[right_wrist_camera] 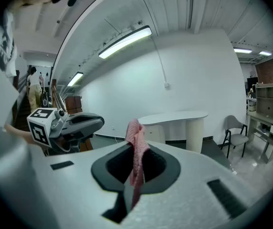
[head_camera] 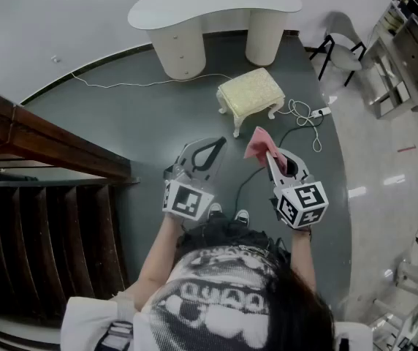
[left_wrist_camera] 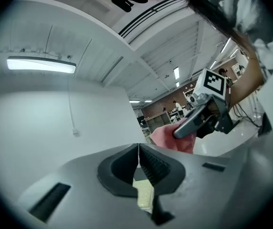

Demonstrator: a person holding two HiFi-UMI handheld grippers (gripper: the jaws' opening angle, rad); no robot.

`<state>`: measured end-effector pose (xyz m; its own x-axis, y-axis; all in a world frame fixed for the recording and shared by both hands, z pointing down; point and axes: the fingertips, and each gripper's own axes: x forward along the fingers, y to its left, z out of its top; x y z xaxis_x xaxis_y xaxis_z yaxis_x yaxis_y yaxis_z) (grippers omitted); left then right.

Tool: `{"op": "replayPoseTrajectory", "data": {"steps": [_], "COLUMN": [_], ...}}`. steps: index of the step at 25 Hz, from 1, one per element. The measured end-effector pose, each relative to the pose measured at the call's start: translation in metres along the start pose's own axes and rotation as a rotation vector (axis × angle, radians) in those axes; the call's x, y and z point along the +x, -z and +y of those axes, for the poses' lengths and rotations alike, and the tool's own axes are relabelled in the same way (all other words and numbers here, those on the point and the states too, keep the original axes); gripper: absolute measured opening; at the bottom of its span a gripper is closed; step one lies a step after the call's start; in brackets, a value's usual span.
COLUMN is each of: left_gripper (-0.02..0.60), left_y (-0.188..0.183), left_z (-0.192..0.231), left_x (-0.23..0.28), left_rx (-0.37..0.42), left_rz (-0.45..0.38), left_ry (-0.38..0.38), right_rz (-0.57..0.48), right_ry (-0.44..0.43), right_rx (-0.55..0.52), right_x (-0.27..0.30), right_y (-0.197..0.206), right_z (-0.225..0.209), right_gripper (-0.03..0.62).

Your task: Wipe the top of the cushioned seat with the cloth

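We count one cloth (head_camera: 257, 142), one cushioned seat (head_camera: 251, 90) and two grippers. Our right gripper (head_camera: 270, 155) pinches the pink cloth, clear of the seat ahead; our left gripper (head_camera: 220, 142), alongside, is pressed together on nothing

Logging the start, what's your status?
Left gripper shut, empty. Right gripper shut on pink cloth. Cushioned seat ahead, untouched. Cable beside it.

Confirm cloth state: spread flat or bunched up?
Bunched, not spread. The pink cloth is pinched between the jaws of the right gripper, standing up above them and trailing down as one crumpled strip.
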<state>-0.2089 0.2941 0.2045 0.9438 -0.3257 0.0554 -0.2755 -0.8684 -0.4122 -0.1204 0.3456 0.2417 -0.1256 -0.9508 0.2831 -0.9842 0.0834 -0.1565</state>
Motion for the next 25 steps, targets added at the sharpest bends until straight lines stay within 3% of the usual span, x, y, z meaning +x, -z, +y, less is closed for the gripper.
{"op": "replayPoseTrajectory", "data": {"steps": [16,25], "left_gripper": [0.006,0.006], "left_y": [-0.022,-0.019], "left_z": [-0.044,-0.043], "left_x": [0.033,0.060], "left_rx": [0.044,0.061], "left_rz": [0.033,0.062], "left_ry": [-0.069,-0.060], "right_rz": [-0.011,-0.034], "right_ry": [-0.018,-0.034], "right_rx": [0.022,0.059], "right_x": [-0.047,-0.035], "right_y": [0.019,0.015], "right_z": [-0.063,-0.089], "right_gripper": [0.012,0.012]}}
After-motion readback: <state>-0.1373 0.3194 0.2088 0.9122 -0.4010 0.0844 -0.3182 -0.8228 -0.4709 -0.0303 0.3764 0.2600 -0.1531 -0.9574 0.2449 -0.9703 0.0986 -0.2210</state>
